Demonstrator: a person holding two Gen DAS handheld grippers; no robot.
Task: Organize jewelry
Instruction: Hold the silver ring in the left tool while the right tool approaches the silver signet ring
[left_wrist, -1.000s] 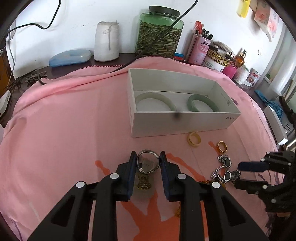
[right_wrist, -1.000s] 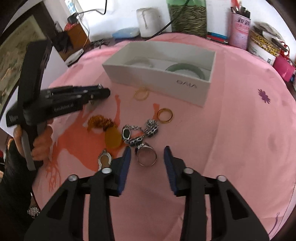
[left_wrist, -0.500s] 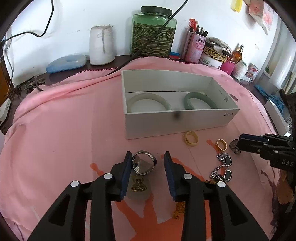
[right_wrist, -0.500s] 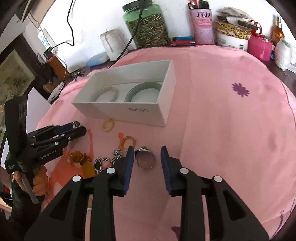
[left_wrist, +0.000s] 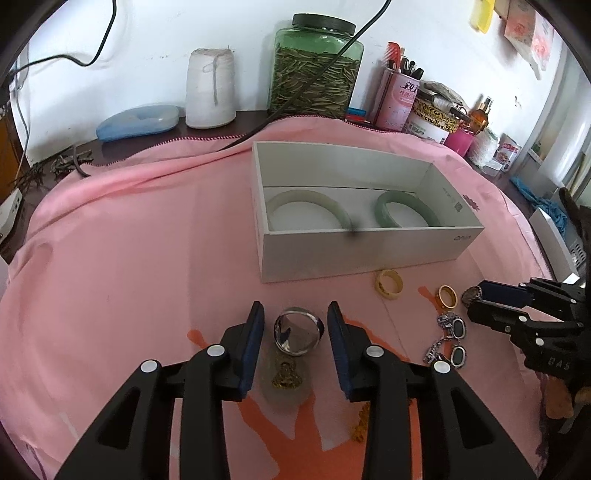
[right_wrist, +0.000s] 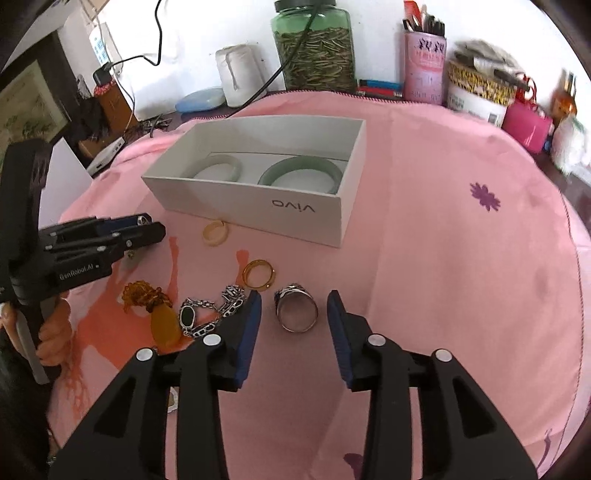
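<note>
**Both jaws parted around silver rings**

Since a second ago the left gripper (left_wrist: 295, 325) has let its jaws spread: they were pressed on a wide silver ring (left_wrist: 298, 331) then, and now gaps show on both sides of it. That ring lies between the blue pads, just above a small gold pendant (left_wrist: 285, 376) on the pink cloth (left_wrist: 129, 266). The right gripper (right_wrist: 294, 309) has just been opening too, and its jaws now stand clear of a second silver ring (right_wrist: 296, 308), which rests on the cloth between them, touching neither pad.

Left of that ring lie a silver chain with dark stones (right_wrist: 207, 314), an amber pendant with beads (right_wrist: 157, 310) and a gold band (right_wrist: 258, 273). A pale yellow ring (right_wrist: 215, 232) sits just in front of the white box (right_wrist: 258, 206). Inside the box two jade bangles lie side by side, a paler one (right_wrist: 219, 166) toward its left end and a greener one (right_wrist: 299, 173) toward its right.

Beyond the cloth, along the wall, stand a green glass jar (left_wrist: 317, 70), a white spool of string (left_wrist: 210, 90) and a pink pen cup (left_wrist: 397, 99).
</note>
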